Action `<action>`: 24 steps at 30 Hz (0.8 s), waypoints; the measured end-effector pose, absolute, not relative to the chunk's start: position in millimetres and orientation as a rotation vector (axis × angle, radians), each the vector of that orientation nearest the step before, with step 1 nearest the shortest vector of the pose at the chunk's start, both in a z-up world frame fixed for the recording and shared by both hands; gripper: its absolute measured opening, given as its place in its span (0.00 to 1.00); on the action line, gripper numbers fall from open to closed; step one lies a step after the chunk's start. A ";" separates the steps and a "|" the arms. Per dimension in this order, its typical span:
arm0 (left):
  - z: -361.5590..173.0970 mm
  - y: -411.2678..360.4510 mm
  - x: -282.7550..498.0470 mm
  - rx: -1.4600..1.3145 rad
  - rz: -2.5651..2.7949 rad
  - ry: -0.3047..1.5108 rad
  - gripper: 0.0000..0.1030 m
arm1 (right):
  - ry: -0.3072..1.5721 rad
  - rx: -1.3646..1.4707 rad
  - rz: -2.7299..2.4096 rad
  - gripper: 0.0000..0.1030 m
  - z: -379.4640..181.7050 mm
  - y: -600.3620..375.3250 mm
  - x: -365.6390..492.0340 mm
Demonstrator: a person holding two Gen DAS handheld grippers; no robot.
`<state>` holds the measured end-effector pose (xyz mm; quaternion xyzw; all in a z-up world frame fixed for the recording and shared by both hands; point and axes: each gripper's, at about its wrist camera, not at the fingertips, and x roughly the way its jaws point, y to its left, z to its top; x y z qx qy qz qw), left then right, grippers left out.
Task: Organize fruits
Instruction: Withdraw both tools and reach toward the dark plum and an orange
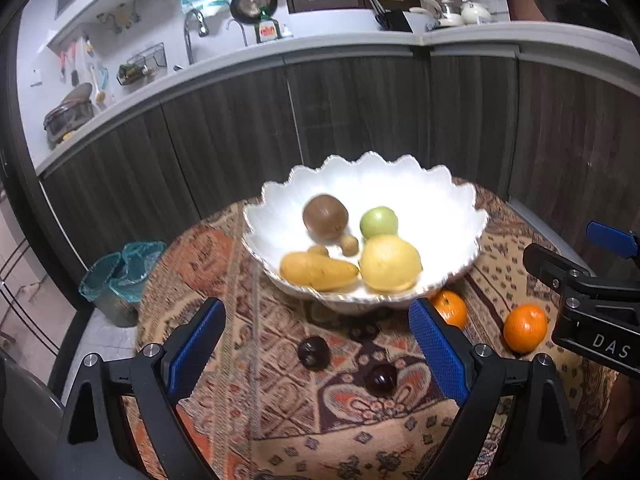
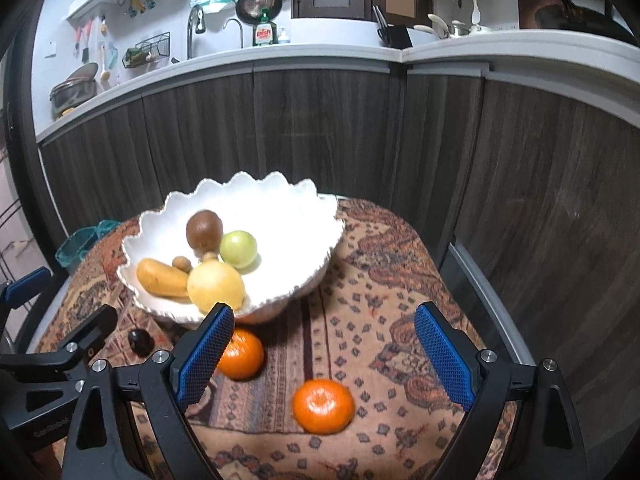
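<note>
Both grippers empty, jaws spread wide. Left gripper [image 1: 316, 356] hovers over two dark plums [image 1: 313, 353], [image 1: 382, 378] lying on the patterned cloth [image 1: 280, 420] in front of the white scalloped bowl [image 1: 460, 208]. Right gripper [image 2: 324, 354] hovers over the near orange [image 2: 323, 406]; second orange [image 2: 240, 354] sits just beside the bowl base, partly behind its left finger. Bowl already holds brown round fruit [image 1: 325, 217], green apple [image 1: 379, 222], yellow citrus [image 1: 390, 263], mango-like fruit [image 1: 318, 271] and two small brown ones.

Risks, as I judge them: round fruit likely rolls on the cloth if a pad nudges it before closing; plums are small and glossy, may squirt out of the jaws. Grippers are near each other, so reaching together could make them collide. Dropping fruit onto the crowded near side of the bowl could bounce one out over the low rim
</note>
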<state>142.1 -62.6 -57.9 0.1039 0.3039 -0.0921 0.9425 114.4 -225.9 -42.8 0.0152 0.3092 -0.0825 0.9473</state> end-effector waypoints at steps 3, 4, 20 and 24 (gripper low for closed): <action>-69.9 -66.8 140.5 0.213 -0.206 0.645 0.91 | 0.644 0.031 -0.173 0.90 -52.7 -229.0 110.4; -73.1 -67.8 140.4 0.217 -0.209 0.652 0.91 | 0.651 0.034 -0.176 0.90 -57.1 -230.4 108.8; -115.6 -82.4 147.6 0.235 -0.241 0.775 0.76 | 0.740 0.078 -0.157 0.89 -101.2 -244.2 111.5; -123.5 -81.4 150.9 0.217 -0.238 0.806 0.71 | 0.758 0.070 -0.156 0.89 -106.4 -243.1 114.2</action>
